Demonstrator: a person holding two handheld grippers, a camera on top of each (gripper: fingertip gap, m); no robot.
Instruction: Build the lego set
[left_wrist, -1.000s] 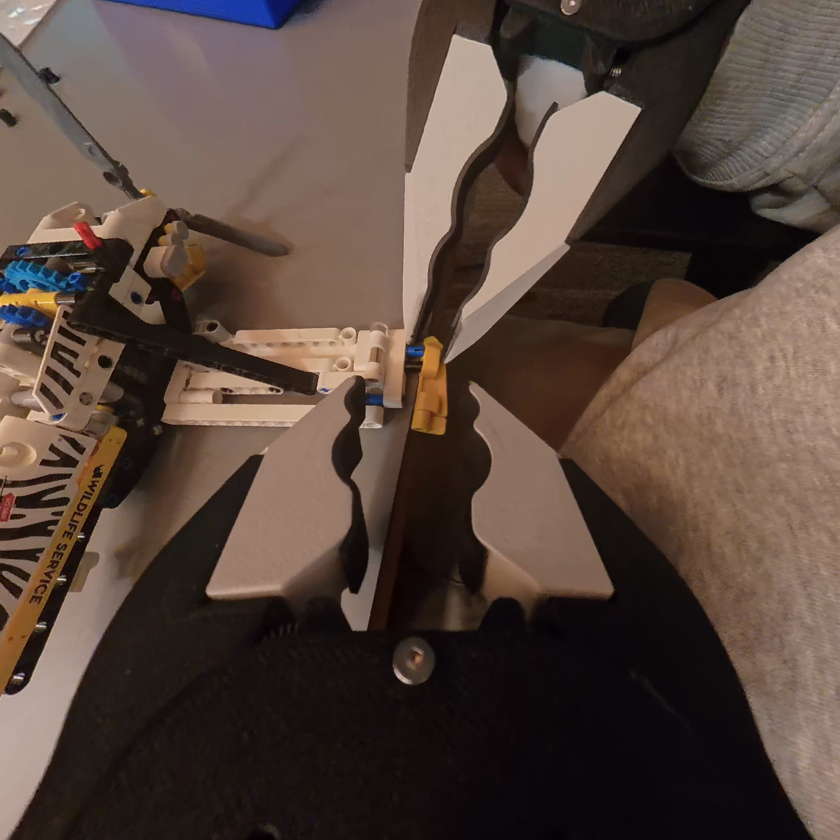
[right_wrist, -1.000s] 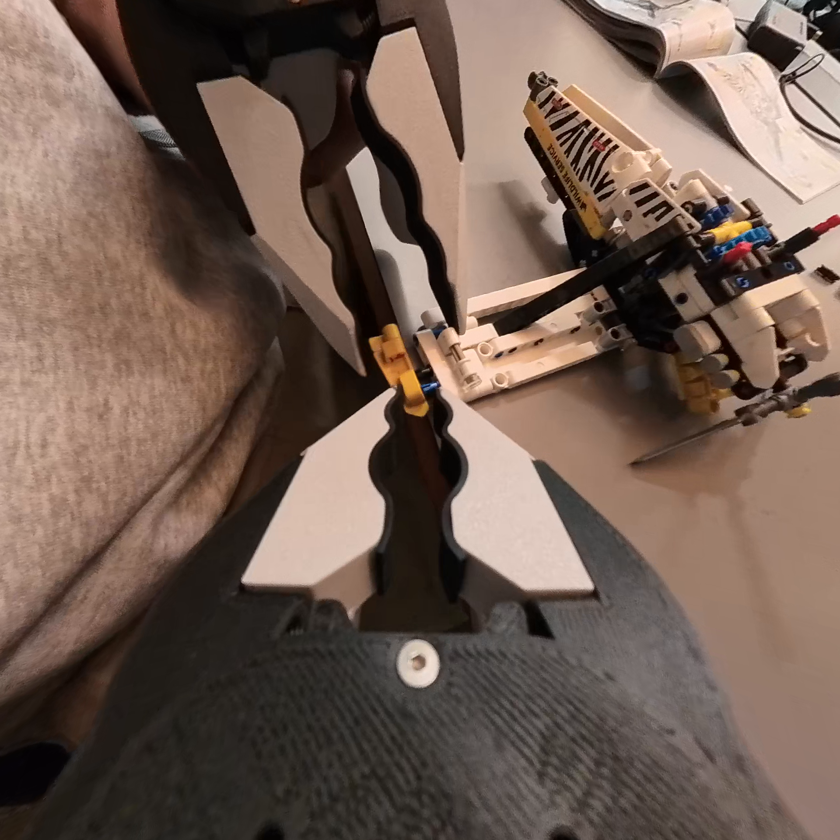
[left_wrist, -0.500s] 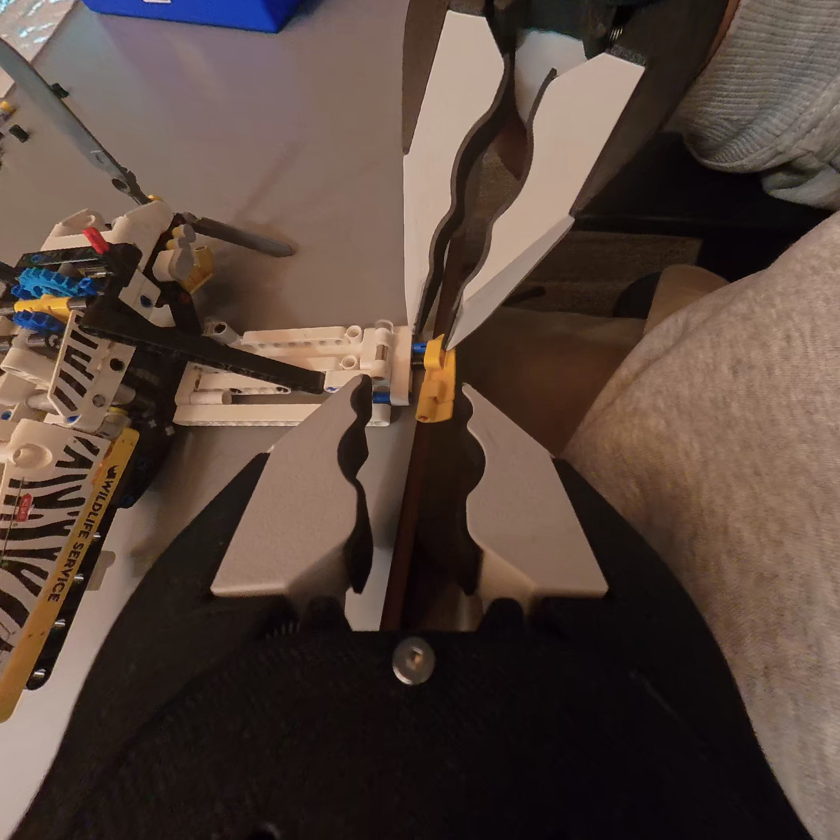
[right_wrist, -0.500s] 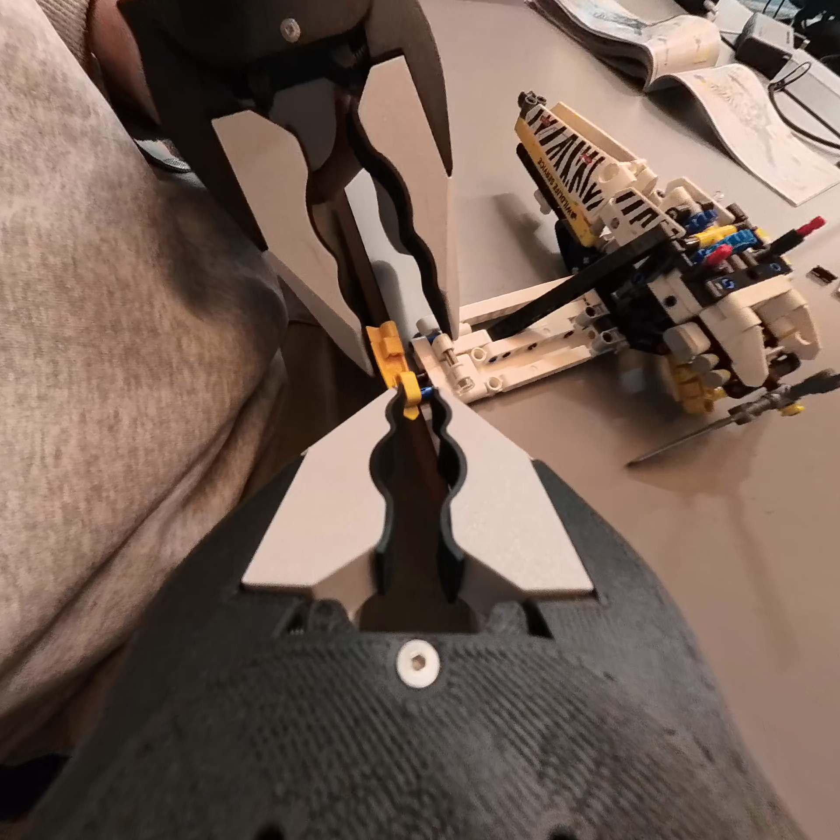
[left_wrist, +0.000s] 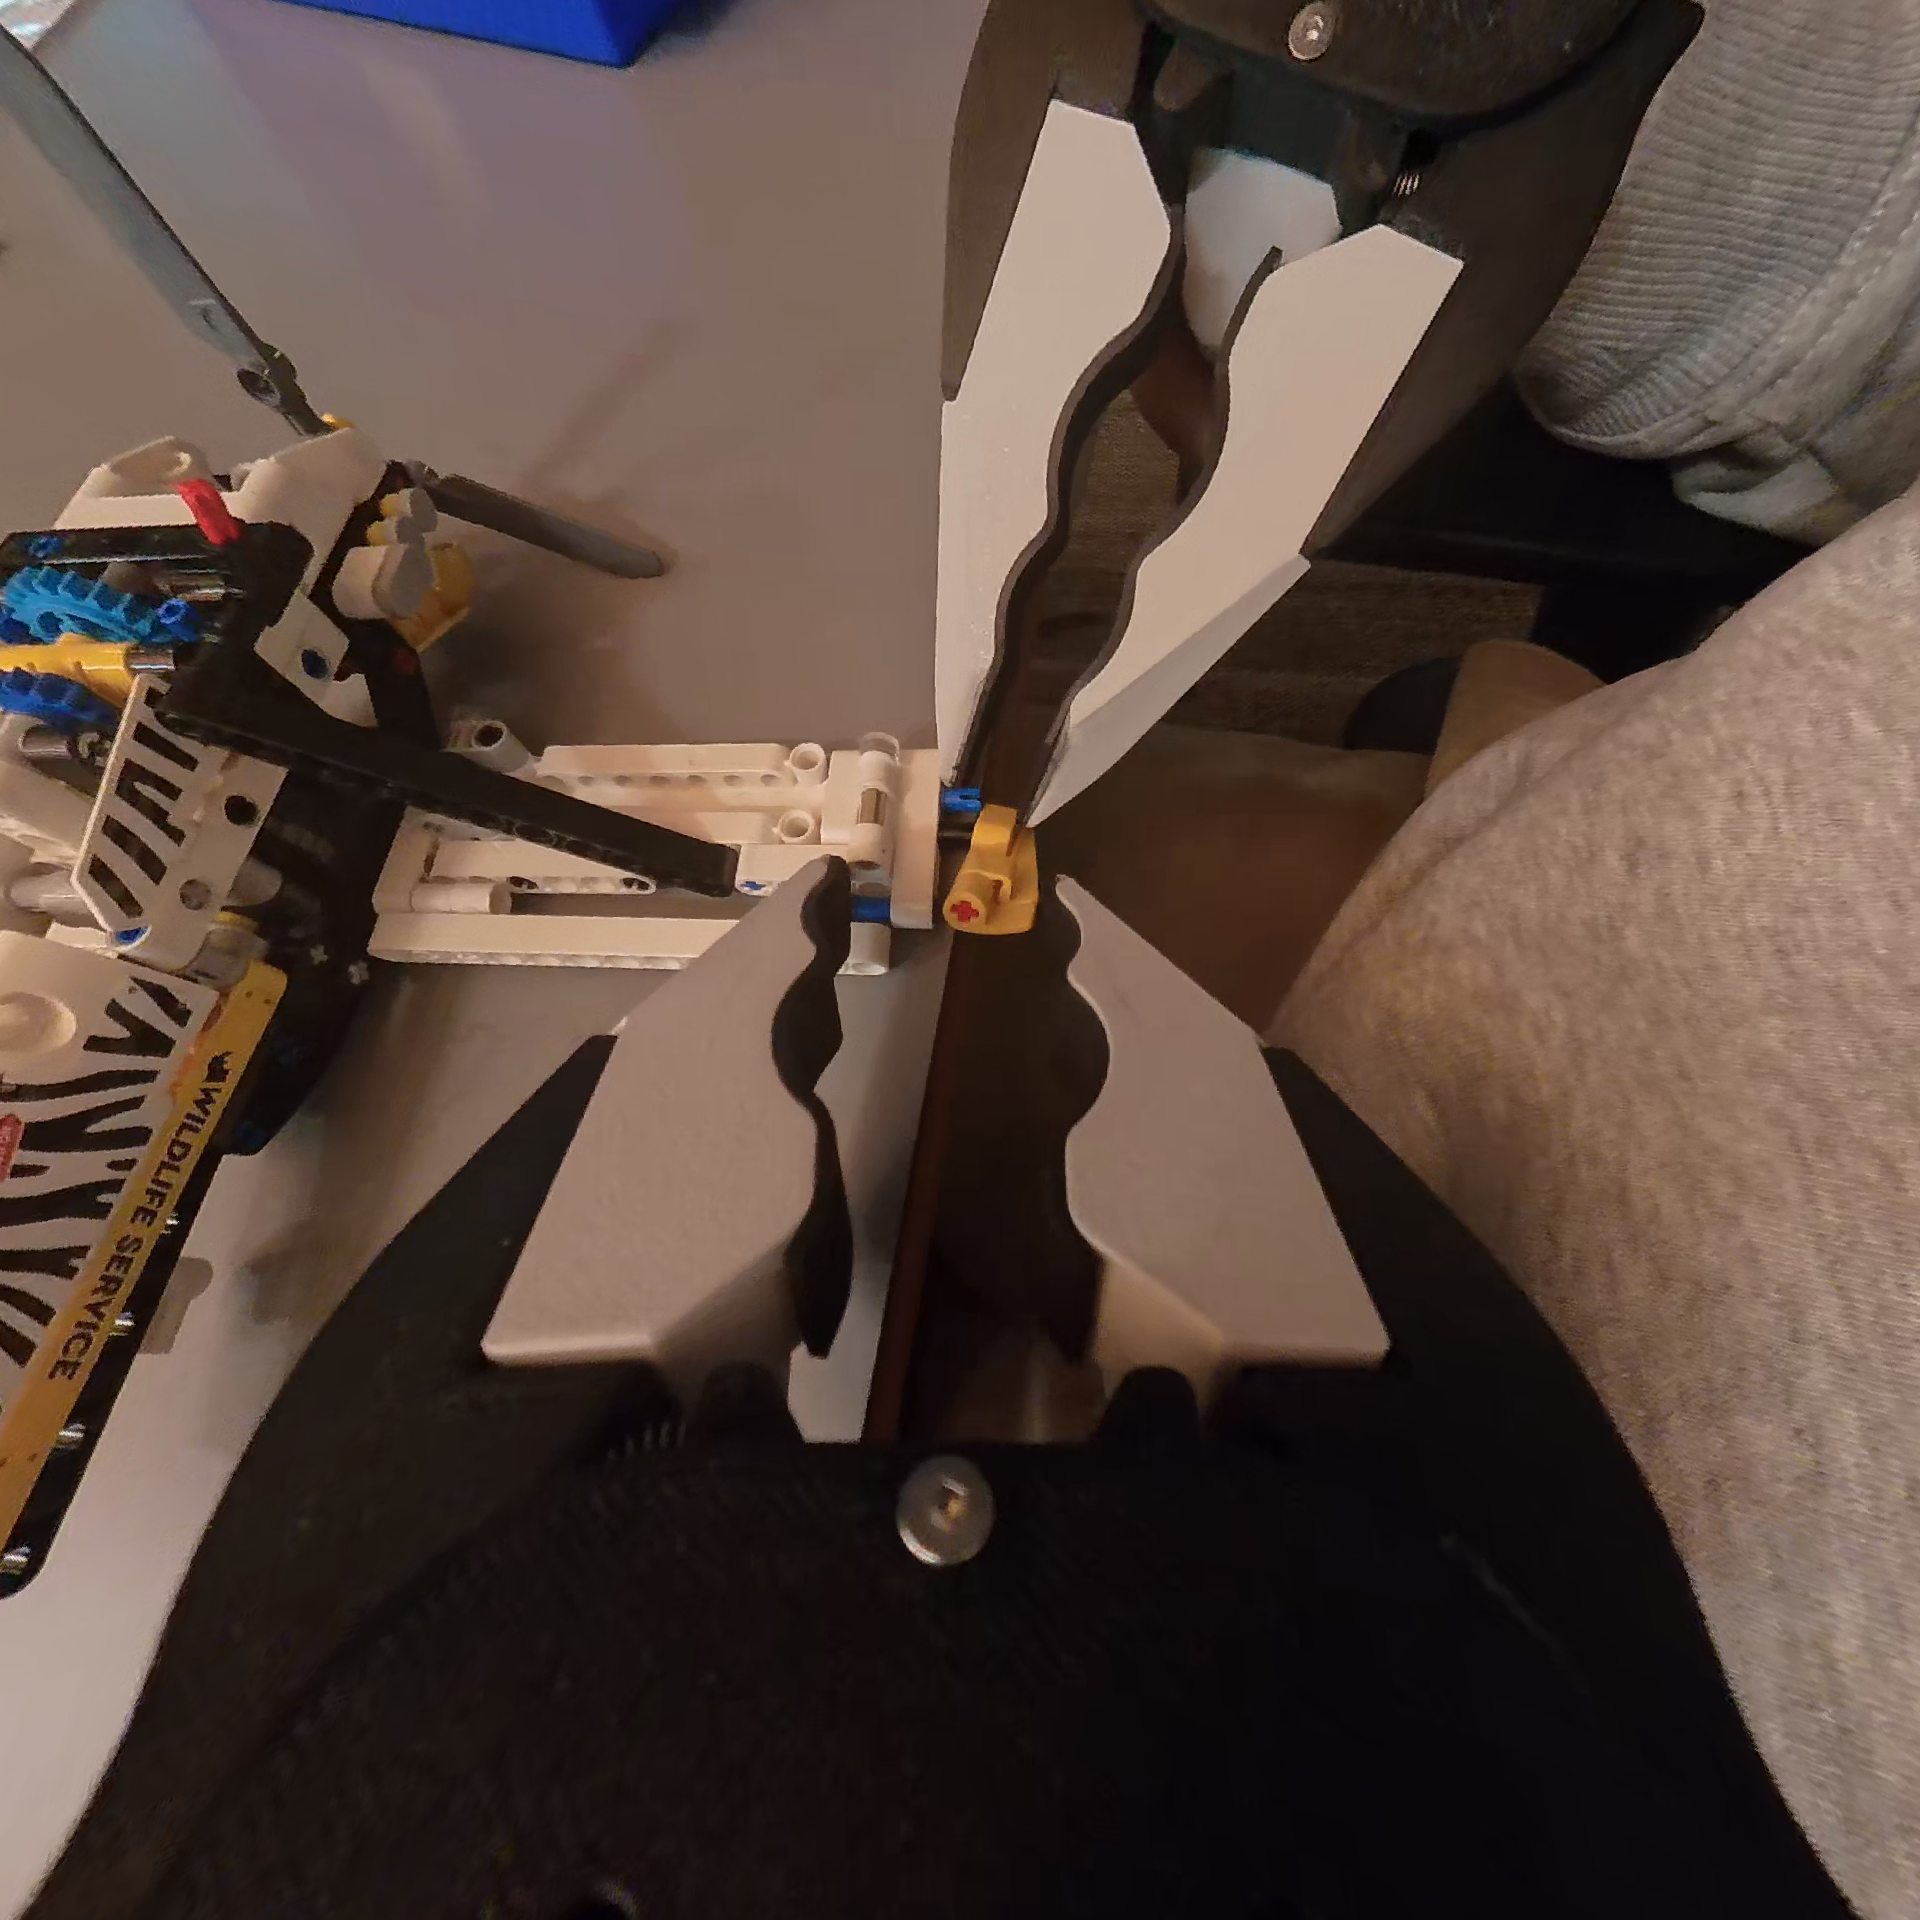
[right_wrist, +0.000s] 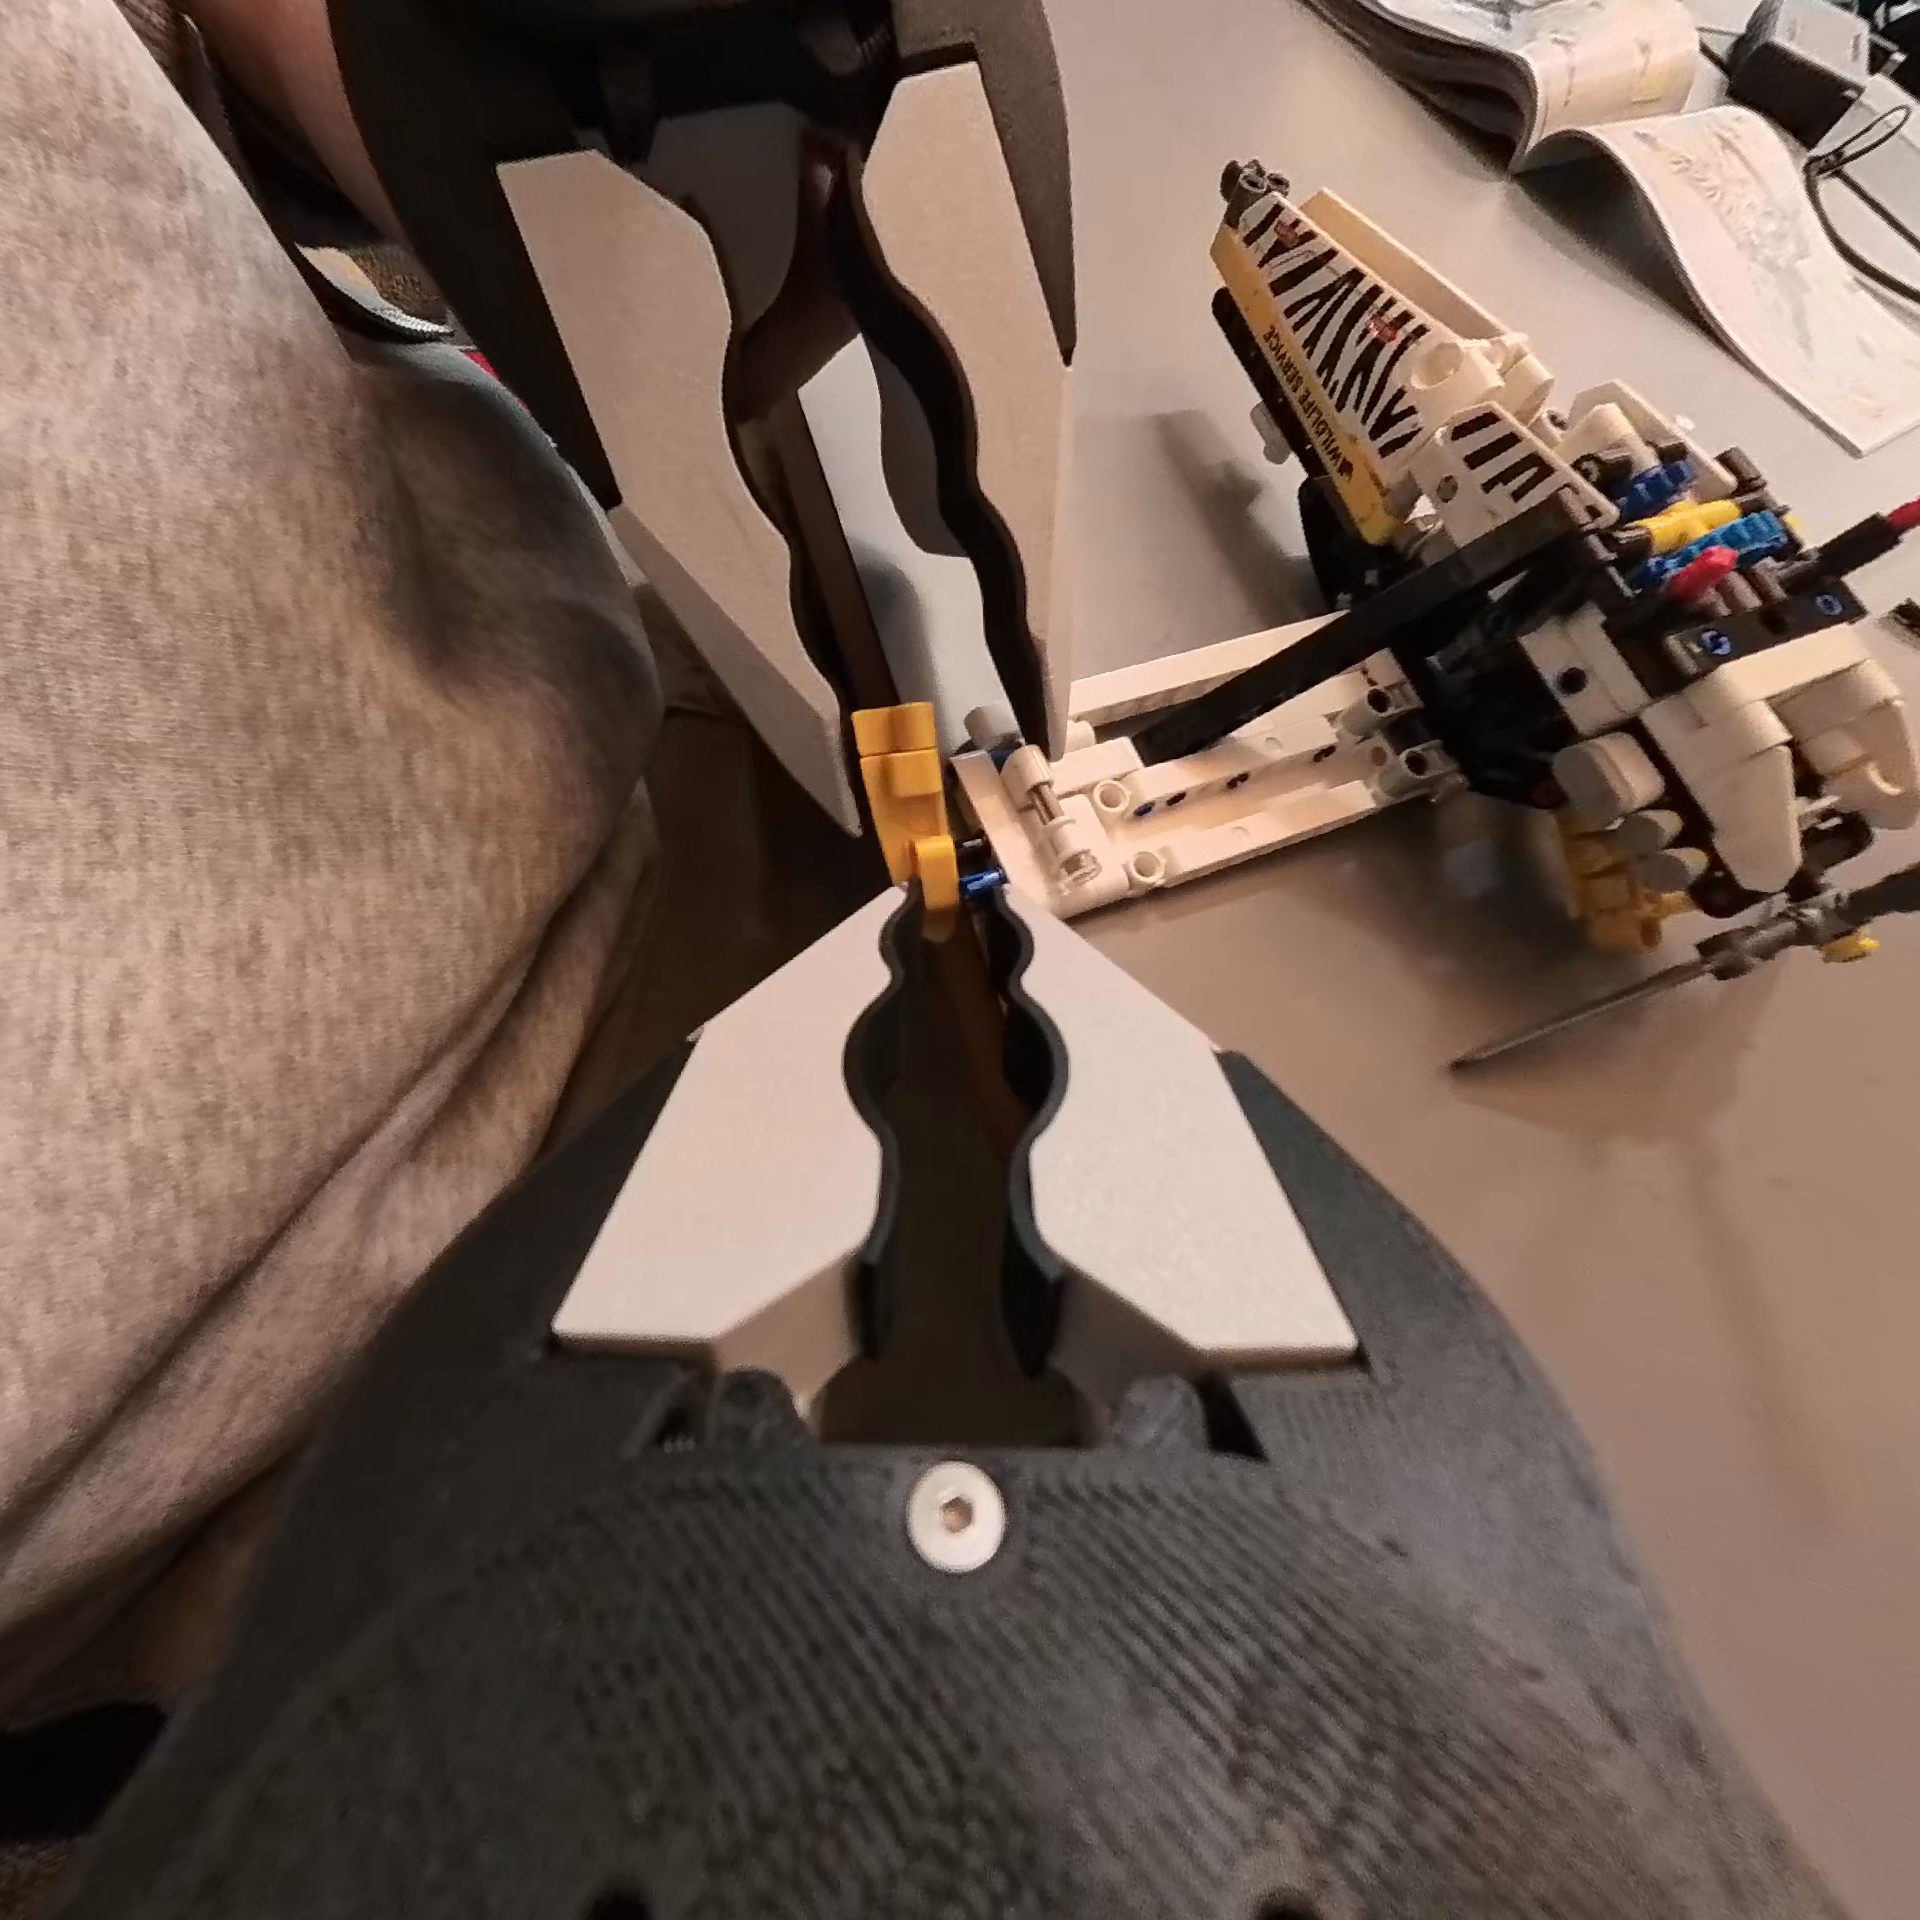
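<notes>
At centre frame, a yellow connector piece (left_wrist: 992, 868) with a red cross mark meets the white tail beam (left_wrist: 665, 831) with blue pins. The model's body (right_wrist: 1382, 343) at upper right carries black-and-white zebra stripes over a yellow strip, on a grey worktop (right_wrist: 1558, 1299).

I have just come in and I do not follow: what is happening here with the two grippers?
A person is building a lego helicopter on a grey table with two hand-held grippers. The right gripper is shut on a small yellow piece and holds it at the blue pins on the end of the white tail boom. The left gripper is open around that joint.
</notes>
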